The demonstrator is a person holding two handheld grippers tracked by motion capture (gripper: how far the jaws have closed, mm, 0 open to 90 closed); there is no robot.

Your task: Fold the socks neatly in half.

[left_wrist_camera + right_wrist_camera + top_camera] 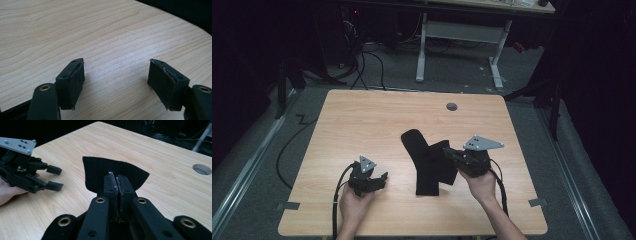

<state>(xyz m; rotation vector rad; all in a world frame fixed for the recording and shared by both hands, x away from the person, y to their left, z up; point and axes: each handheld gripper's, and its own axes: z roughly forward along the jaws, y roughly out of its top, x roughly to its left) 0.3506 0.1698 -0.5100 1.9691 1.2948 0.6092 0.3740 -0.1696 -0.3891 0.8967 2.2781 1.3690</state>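
Clamped tight together, the jaws of the right gripper (117, 178) pinch a fold of the black cloth (100, 170); in the right gripper view the two pads meet with only the thin fabric between them, and the cloth fans out beyond the tips. Spread wide apart, the jaws of the left gripper (116, 72) have nothing between them but bare wood.

From where I stand, the biggest thing is the table (362, 115), light wood with rounded corners, bare over most of its top. Its far half lies open right up to the back edge, broken only by a small round cable hole (452, 106) near that edge. The left side is free too, from the left gripper (379, 176) out to the left edge.

Next in size is the black cloth (424, 162), lying a little right of the table's middle. One strip runs from the centre towards the near edge, and a second lobe spreads right to where the right gripper (447, 152) bites its edge. The cloth's near end stops well short of the table's front edge.

The left gripper sits apart from the cloth, near the front left, with a clear strip of wood between them. Two small grey tape marks (537, 202) sit at the near corners.
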